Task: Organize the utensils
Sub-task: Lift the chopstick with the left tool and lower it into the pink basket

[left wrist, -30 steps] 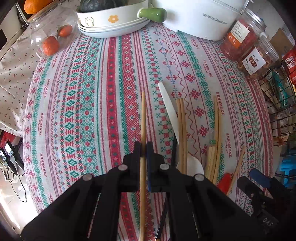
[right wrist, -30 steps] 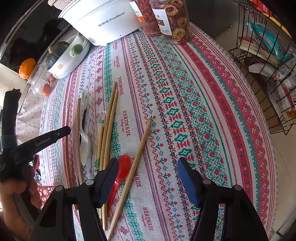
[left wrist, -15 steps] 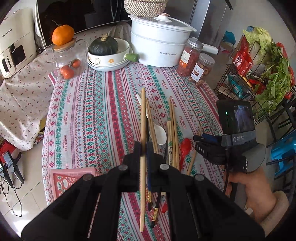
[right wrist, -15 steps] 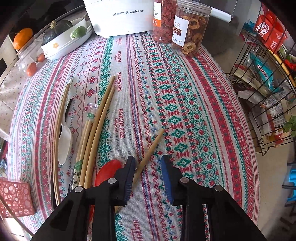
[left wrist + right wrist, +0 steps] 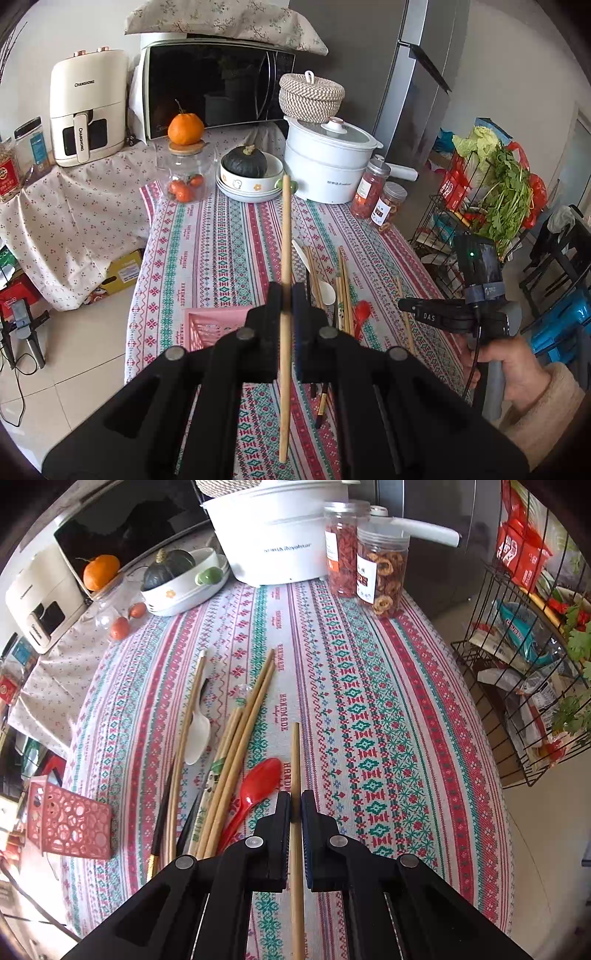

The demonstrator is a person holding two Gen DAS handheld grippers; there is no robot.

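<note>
2 tongs, left and right, each clenched on 1 chopstick

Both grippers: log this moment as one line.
left gripper: shut on chopstick, raised | right gripper: shut on chopstick | pink basket: on its side

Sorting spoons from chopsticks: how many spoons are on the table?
2. A white spoon lies left of the chopstick bundle; a red spoon lies just left of the right tool. Others may hide beneath the bundle.
</note>
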